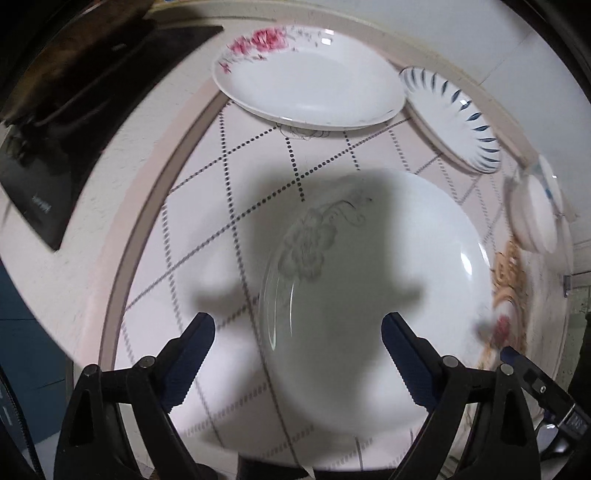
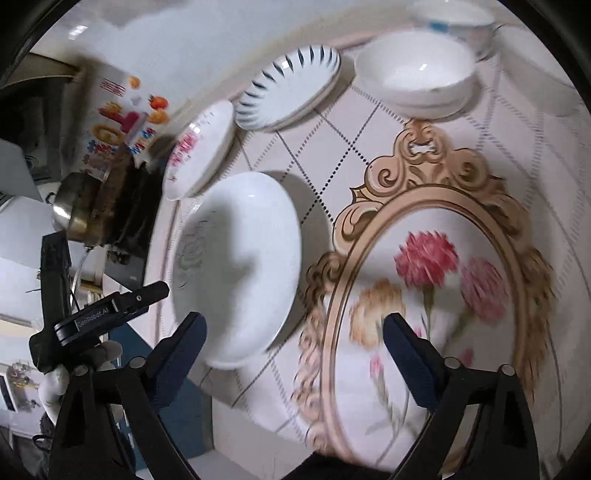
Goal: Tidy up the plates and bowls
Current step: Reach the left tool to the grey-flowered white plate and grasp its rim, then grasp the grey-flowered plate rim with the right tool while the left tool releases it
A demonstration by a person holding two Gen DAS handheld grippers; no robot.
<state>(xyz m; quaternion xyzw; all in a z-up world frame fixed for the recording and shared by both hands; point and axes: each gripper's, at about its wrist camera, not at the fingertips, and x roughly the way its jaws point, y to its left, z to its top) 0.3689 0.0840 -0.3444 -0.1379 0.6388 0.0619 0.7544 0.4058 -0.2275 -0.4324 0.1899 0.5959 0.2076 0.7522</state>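
A large white plate with a grey flower (image 1: 369, 295) lies on the table just ahead of my open, empty left gripper (image 1: 297, 332); it also shows in the right wrist view (image 2: 236, 266). Behind it lie a pink-flowered plate (image 1: 306, 77) (image 2: 201, 147) and a blue-striped plate (image 1: 454, 114) (image 2: 288, 92). A white bowl (image 2: 413, 77) (image 1: 535, 214) stands at the back, with another bowl (image 2: 458, 18) behind it. My right gripper (image 2: 293, 332) is open and empty over the table, right of the large plate. The left gripper (image 2: 107, 310) appears at the left in the right wrist view.
The round table (image 2: 369, 122) has a tiled cloth with a gold-framed flower print (image 2: 436, 280). A black cooktop (image 1: 74, 122) sits beyond the table's left edge, with a metal pot (image 2: 74, 210) and a colourful box (image 2: 122, 122) near it.
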